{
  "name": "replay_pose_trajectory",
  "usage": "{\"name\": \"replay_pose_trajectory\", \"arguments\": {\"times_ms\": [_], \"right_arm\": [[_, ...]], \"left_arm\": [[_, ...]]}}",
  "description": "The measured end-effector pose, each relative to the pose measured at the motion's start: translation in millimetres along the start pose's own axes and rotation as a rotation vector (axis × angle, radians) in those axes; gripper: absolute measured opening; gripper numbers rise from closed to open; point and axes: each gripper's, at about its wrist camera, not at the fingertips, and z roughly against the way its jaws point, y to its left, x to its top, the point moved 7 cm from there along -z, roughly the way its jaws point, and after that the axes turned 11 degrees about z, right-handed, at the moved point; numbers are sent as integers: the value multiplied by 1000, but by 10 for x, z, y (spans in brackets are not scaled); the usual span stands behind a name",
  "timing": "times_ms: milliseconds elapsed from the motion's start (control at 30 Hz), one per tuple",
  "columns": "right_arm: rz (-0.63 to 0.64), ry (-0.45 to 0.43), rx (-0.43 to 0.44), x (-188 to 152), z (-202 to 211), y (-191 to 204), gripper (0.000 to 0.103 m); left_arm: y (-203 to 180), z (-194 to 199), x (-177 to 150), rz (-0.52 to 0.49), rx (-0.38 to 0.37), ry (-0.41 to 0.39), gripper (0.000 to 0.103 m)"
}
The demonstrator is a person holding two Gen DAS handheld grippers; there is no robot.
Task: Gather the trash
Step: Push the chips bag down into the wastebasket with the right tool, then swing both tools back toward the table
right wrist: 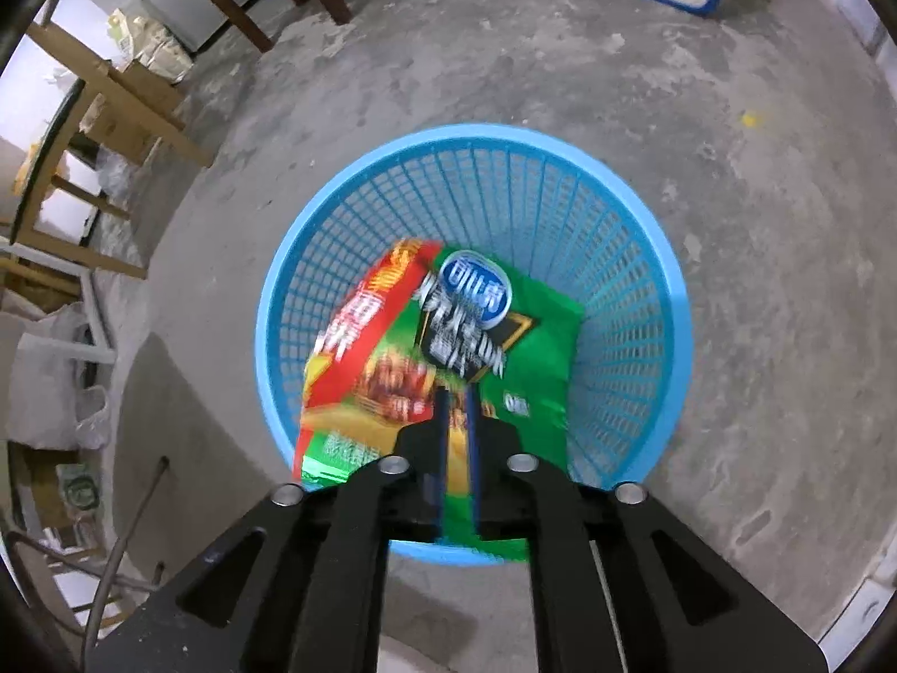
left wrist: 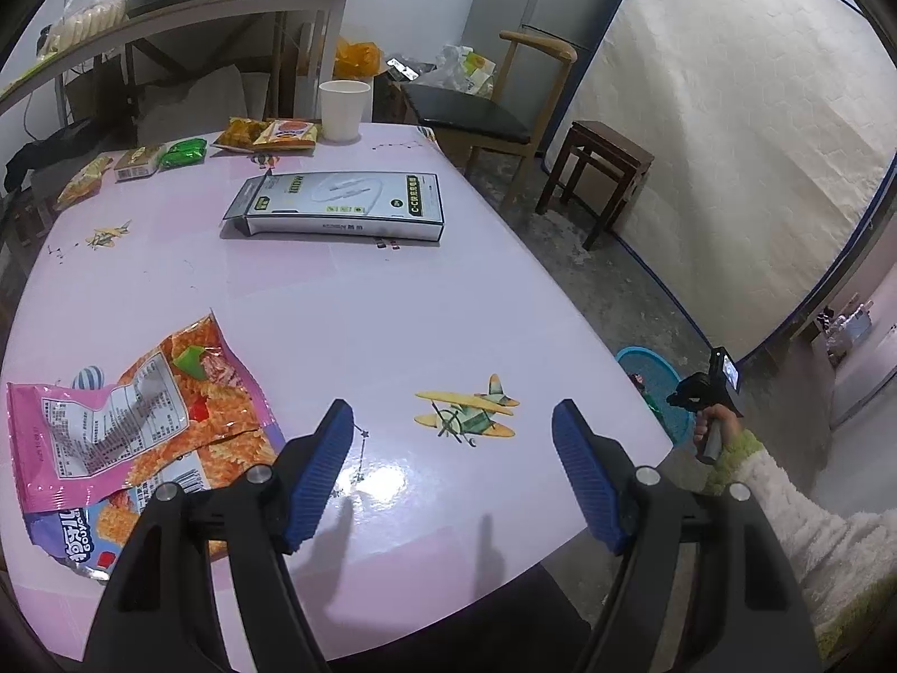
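Snack bag (right wrist: pixel 448 347) between narrow right jaws, over basket (right wrist: pixel 616 258)

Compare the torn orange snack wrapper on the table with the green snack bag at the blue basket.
The orange wrapper lies flat on the pink table, ripped open, nutrition panel up. The green bag hangs over the blue basket, looking whole, between the nearly closed right tongs. No tongs touch the wrapper; the open left tongs hover beside it. Both are glossy printed snack packaging.
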Motion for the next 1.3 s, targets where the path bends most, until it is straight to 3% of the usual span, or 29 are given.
{"name": "replay_pose_trajectory", "arguments": {"times_ms": [33,100,200,367,467,500,533,600,800,933,1067,1233,1300], "right_arm": [[18,-5,15,-23,39,40,32],[99,-21,24,-76,140,167,46],[282,-21,3,-164,203,420,59],[605,8,-230,-342,-17,661,63],[654,51,-358,-378,-259,545,49],[638,73,-375,-379,-339,472,32],[609,88,-369,-404,-387,389,16],[500,86,-325,-352,-408,226,7],[316,-29,-182,-115,-158,19,2],[207,-42,-108,31,-177,-80,2],[218,-11,-155,59,-420,-37,2],[291,76,-259,-152,-589,41,2],[288,124,-257,-217,-669,12,3]], "left_arm": [[8,-10,9,0,-1,0,71],[12,-8,6,2,-3,1,71],[17,-11,2,6,-4,3,71],[31,-14,1,8,-8,1,71],[37,-15,-5,11,-10,1,71],[40,-15,-6,12,-10,2,71],[38,-20,-8,12,-11,3,71],[39,-26,-8,11,-11,6,71],[26,-27,-3,10,-11,3,71],[13,-14,-4,10,-12,1,71],[7,-5,-6,7,-10,1,71],[25,9,-15,10,-5,5,71],[34,15,-23,11,-6,6,71]]}}
